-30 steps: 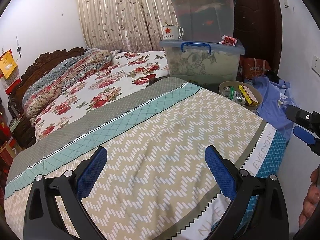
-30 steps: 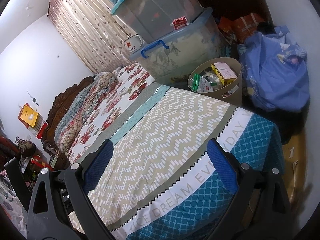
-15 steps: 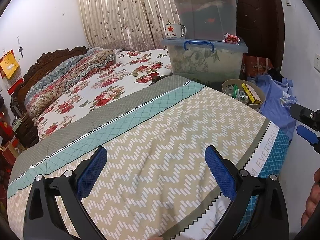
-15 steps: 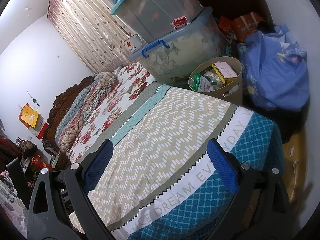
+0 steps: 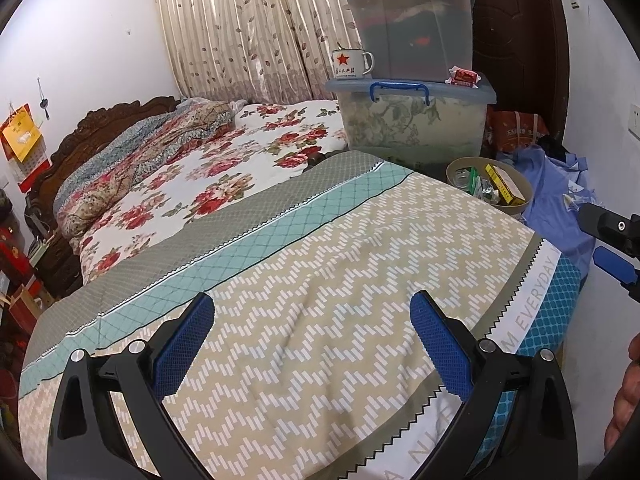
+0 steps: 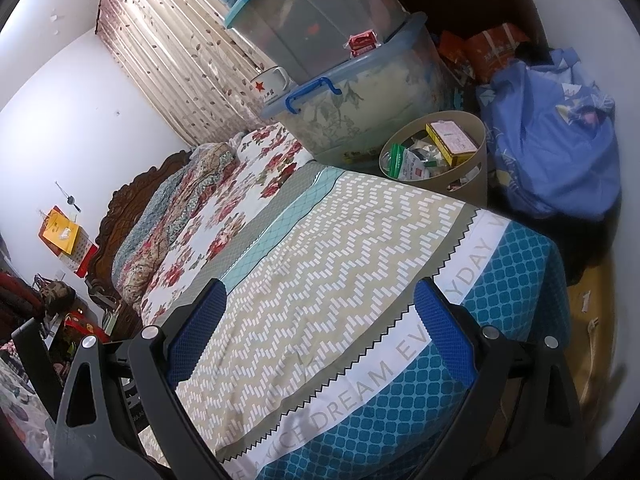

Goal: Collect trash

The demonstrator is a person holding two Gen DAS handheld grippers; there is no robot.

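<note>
A round tan trash bin (image 5: 490,184) (image 6: 440,156) stands past the far corner of the bed, filled with a yellow box (image 6: 450,142), a green-and-white packet and other wrappers. A small red packet (image 5: 463,77) (image 6: 362,43) lies on the lid of the lower storage box. My left gripper (image 5: 312,334) hovers open over the chevron bedspread (image 5: 340,280), nothing between its fingers. My right gripper (image 6: 320,330) is open too, empty, above the bed's foot corner. In the left wrist view the right gripper's blue-padded tip shows at the right edge (image 5: 612,264).
Two stacked plastic storage boxes (image 5: 412,80) stand behind the bin, an enamel mug (image 5: 352,64) on the lower lid. A blue cloth bundle (image 6: 552,148) and orange bags lie by the dark door. A floral quilt (image 5: 192,184) and carved headboard fill the left. A hand (image 5: 624,392) shows at the right edge.
Both grippers have drawn back slightly from the bin and boxes. Their jaws stay open and empty. Nothing on the bed or in the bin has moved.
</note>
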